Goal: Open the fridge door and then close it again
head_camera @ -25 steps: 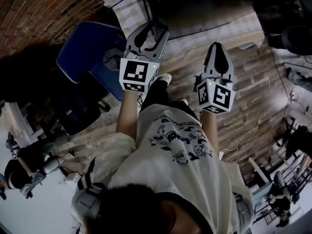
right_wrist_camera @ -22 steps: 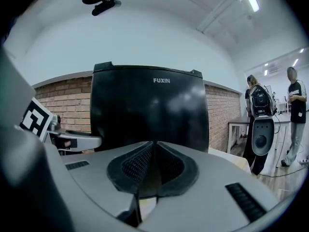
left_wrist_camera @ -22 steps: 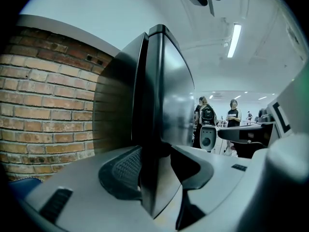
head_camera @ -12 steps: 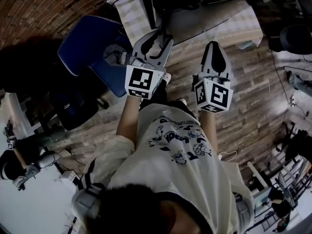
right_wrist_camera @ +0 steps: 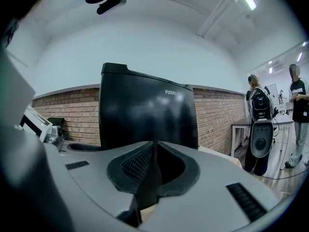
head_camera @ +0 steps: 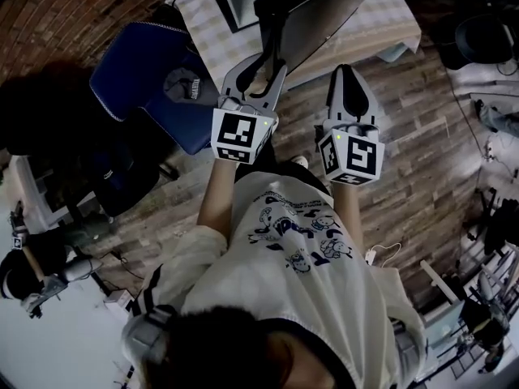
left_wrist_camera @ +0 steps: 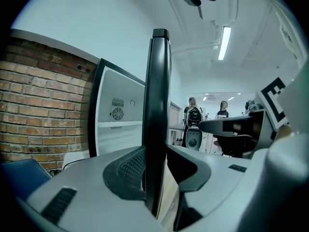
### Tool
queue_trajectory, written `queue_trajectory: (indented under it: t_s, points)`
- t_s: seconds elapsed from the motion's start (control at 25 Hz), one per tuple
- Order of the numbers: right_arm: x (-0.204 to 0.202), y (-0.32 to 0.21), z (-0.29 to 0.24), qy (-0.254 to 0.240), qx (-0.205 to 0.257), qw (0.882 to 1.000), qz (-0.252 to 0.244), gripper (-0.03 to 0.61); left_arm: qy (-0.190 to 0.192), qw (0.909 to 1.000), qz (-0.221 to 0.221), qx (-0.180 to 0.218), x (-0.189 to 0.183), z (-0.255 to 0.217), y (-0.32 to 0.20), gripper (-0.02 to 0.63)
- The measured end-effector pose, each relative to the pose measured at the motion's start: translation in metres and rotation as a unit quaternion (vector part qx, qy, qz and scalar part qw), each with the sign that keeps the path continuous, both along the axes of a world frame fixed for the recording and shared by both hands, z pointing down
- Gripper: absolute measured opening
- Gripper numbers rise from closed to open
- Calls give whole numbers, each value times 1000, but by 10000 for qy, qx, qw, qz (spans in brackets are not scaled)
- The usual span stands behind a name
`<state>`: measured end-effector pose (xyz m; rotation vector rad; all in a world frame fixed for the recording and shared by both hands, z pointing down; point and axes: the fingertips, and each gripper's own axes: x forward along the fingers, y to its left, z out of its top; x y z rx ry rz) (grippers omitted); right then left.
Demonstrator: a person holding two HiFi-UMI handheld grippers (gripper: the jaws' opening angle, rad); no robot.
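Note:
The black fridge door (head_camera: 324, 14) stands open. In the left gripper view its edge (left_wrist_camera: 159, 105) runs straight up between my jaws, with the white fridge inside (left_wrist_camera: 118, 124) to its left. My left gripper (head_camera: 261, 59) (left_wrist_camera: 157, 166) is closing on that edge, and both pads lie against the door's faces. My right gripper (head_camera: 347, 75) (right_wrist_camera: 155, 163) is shut and holds nothing. It points at the door's glossy black outer face (right_wrist_camera: 145, 110), just short of it.
A blue chair (head_camera: 146, 71) stands left of the fridge. A checked cloth (head_camera: 381, 23) covers the surface under it, and a brick wall (left_wrist_camera: 43, 110) runs behind. People stand across the room (left_wrist_camera: 193, 115) (right_wrist_camera: 294, 120). The floor is wooden planks (head_camera: 422, 136).
Both grippers have moved forward toward the fridge. The left jaws, wide apart a second ago, have narrowed around the door's edge. The right jaws stayed shut.

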<state>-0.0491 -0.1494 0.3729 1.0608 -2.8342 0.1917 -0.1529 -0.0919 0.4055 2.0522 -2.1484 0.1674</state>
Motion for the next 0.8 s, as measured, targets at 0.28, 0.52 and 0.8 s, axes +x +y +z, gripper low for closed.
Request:
queue_trajectory:
  t_s: [0.28, 0.52, 0.8]
  points:
    - [40, 13, -9, -75, 3, 9998, -182, 41, -74, 9998, 180, -29, 53, -1, 3, 140]
    - [67, 31, -13, -86, 4, 9993, -370, 41, -174, 9990, 404, -38, 98, -3, 4, 137]
    - [97, 47, -20, -94, 53, 9990, -445, 41, -271, 9968, 757, 15, 154, -6, -1, 127]
